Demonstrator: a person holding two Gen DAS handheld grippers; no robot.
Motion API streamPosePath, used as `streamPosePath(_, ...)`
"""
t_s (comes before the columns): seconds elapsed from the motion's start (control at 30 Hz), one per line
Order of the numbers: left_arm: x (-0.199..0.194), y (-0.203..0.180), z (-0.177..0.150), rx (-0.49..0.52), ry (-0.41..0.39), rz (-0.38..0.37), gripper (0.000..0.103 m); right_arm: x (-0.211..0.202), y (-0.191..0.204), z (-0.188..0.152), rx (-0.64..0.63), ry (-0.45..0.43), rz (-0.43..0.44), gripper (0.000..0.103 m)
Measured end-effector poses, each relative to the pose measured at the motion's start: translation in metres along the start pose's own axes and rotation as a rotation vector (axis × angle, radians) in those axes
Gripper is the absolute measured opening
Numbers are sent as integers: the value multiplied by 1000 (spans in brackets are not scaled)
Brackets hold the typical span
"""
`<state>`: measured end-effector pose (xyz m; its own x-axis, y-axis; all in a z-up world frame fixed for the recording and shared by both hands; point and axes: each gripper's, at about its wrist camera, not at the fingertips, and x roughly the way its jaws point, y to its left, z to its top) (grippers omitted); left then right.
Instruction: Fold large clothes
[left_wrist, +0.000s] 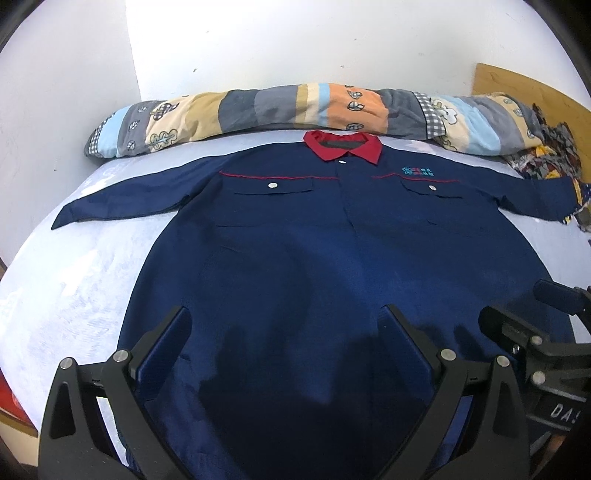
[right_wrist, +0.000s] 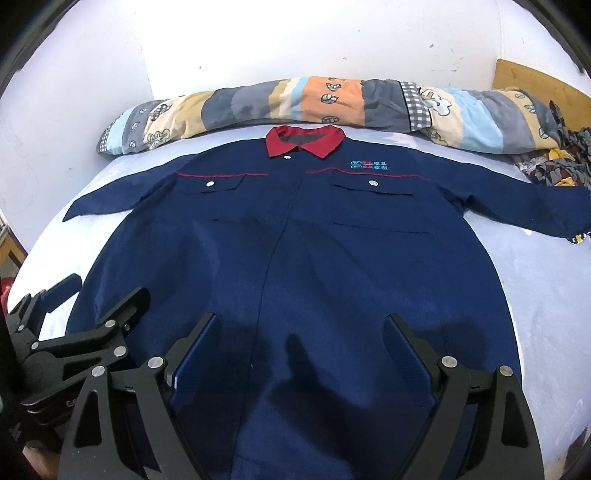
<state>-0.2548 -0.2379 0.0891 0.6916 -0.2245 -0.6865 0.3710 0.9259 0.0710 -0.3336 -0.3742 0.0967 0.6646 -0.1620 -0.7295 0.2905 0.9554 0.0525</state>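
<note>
Shirt (left_wrist: 295, 240) first, seen from your left wrist camera: a large navy work shirt with a red collar (left_wrist: 343, 146) lies face up and spread flat on the bed (left_wrist: 66, 266), sleeves stretched out to either side. Its collar points toward the far wall, just short of a rolled patchwork quilt (left_wrist: 295, 107) lying along the head of the bed. I judge this flat, open layout is deliberate, so the sleeves and sides can be folded inward cleanly. Your left claw (left_wrist: 288, 319) hovers above the shirt's lower body, near its hem. Its two fingers stand wide apart, with nothing between them, and I cannot tell whether the tips touch the cloth. Your right claw (left_wrist: 517, 314) shows at the right edge of this view, close beside the left one.

From your right wrist camera, the same shirt (right_wrist: 295, 240) fills the view, collar (right_wrist: 304, 142) far away and the hem nearest you. Your right claw (right_wrist: 301, 319) is spread wide and empty over the lower front, slightly right of the button placket. Your left claw (right_wrist: 107, 290) appears at the lower left, also gaping, over the shirt's left hem edge. A heap of patterned cloth (right_wrist: 557, 166) sits at the far right, touching the sleeve end. No fold looks begun yet.
</note>
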Motion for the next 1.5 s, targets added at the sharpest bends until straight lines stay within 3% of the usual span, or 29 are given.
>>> streamPosePath(0.37,-12,3,9,23,-67,-3,101,-15,-17,-4,35,-42,-24,90)
streamPosePath(0.63,-7,-3,33,22,-102,-42,101,-16,-80,11,220,-49,-44,91)
streamPosePath(0.9,-2,-6,52,21,-122,-87,101,-11,-115,25,311,-62,-69,91)
streamPosePath(1.1,0,-3,61,25,-143,-92,101,-5,-150,29,456,-55,-17,91)
streamPosePath(1.5,16,6,78,11,-128,-93,101,-2,-228,51,626,-103,-27,91)
